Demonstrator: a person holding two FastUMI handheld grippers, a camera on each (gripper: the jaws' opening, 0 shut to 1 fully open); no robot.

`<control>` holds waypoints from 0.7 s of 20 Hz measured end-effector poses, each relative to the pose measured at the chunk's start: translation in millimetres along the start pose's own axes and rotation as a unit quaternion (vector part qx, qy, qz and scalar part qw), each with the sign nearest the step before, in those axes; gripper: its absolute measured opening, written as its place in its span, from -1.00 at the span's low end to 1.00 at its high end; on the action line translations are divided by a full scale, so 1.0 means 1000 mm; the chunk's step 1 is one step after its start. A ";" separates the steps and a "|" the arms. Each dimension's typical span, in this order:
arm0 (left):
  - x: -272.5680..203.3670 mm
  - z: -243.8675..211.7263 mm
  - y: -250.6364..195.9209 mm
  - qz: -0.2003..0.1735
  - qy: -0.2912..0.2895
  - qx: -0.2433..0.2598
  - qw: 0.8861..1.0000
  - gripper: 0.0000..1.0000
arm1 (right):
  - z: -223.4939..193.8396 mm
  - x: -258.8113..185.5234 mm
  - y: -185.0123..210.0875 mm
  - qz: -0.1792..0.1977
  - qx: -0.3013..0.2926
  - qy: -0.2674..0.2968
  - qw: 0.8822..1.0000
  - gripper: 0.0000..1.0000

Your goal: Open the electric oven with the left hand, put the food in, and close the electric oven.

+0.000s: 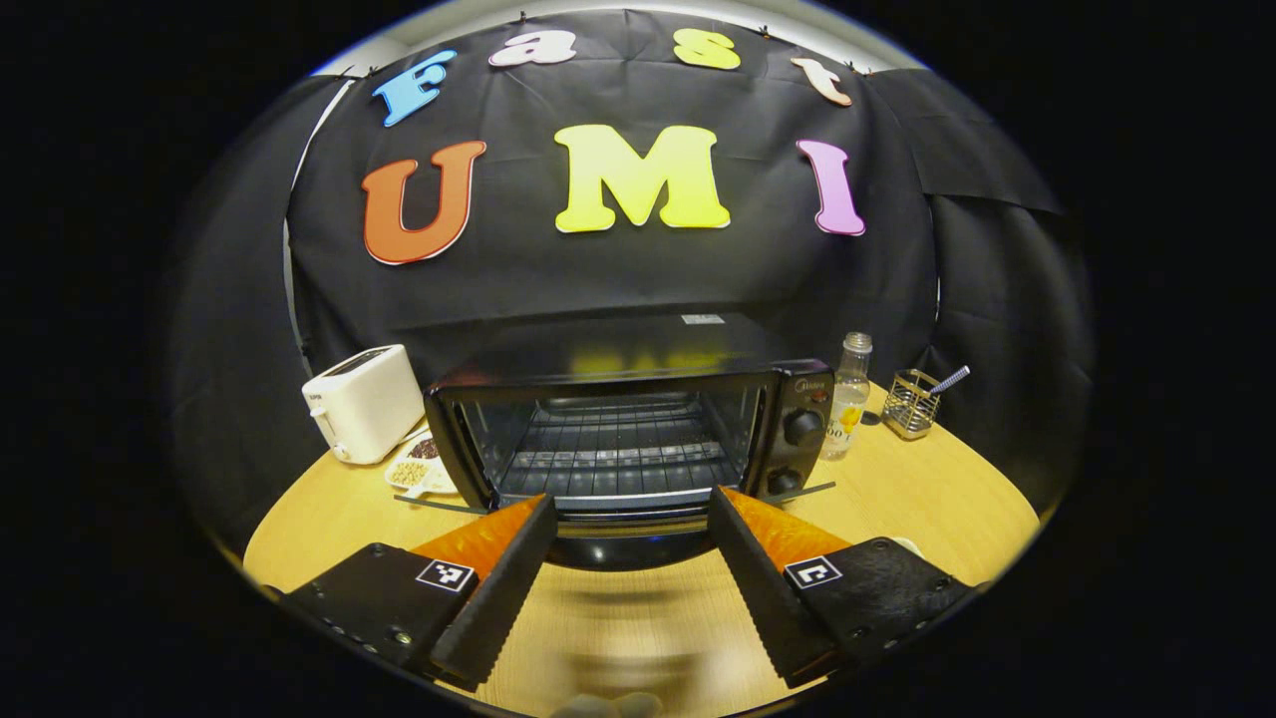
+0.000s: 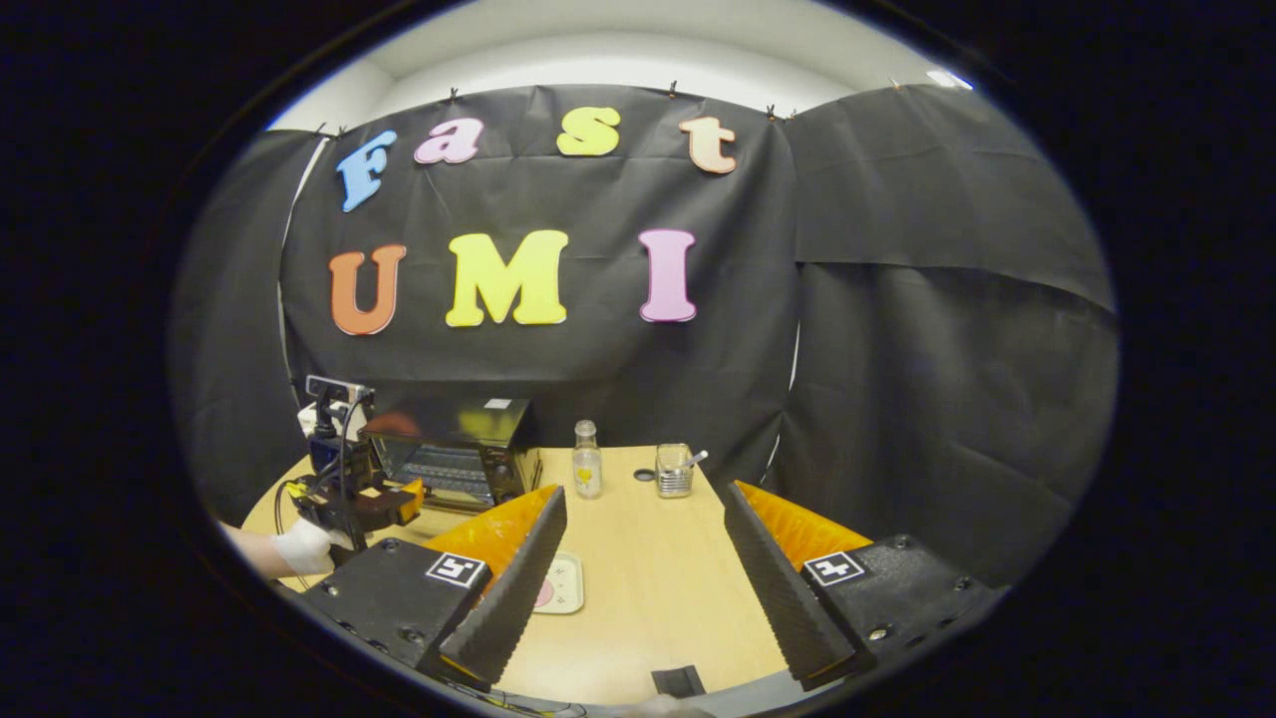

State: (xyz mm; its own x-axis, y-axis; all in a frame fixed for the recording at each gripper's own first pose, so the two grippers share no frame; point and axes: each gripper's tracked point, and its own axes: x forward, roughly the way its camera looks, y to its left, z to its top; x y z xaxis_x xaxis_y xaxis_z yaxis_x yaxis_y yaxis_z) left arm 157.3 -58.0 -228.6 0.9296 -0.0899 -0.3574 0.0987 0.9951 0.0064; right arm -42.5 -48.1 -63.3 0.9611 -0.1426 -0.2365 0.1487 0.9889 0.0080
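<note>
The black electric oven (image 1: 638, 399) stands in the middle of the wooden table with its door (image 1: 618, 543) folded down, so the wire rack (image 1: 608, 454) inside is in plain sight. My left gripper (image 1: 630, 496) is open, its fingers on either side of the lowered door's front edge, touching nothing. In the right gripper view the oven (image 2: 454, 444) is far to the left, and a gloved hand (image 2: 299, 546) holds the left gripper (image 2: 364, 502) in front of it. My right gripper (image 2: 645, 489) is open and empty. A small cream tray (image 2: 568, 583) with pink food (image 2: 545, 594) lies partly behind its left finger.
A white toaster (image 1: 364, 402) and a small dish of beans (image 1: 414, 469) sit left of the oven. A clear bottle (image 1: 849, 394) and a wire holder (image 1: 912, 402) stand to its right. A small black object (image 2: 678, 681) lies at the table's near edge.
</note>
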 end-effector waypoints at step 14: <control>-0.017 -0.118 -0.008 -0.005 0.125 -0.007 0.992 0.94 | -0.033 -0.011 -0.002 -0.006 0.001 0.032 0.999 1.00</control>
State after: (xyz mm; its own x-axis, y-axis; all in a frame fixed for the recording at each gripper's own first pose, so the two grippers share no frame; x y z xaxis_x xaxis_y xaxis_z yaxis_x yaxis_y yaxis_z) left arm 98.7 -59.2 -332.7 0.8116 -0.0892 -0.5774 0.1019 0.9947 -0.0104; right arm -60.8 -46.8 -92.7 0.9426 -0.1506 -0.2982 0.1597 0.9871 0.0064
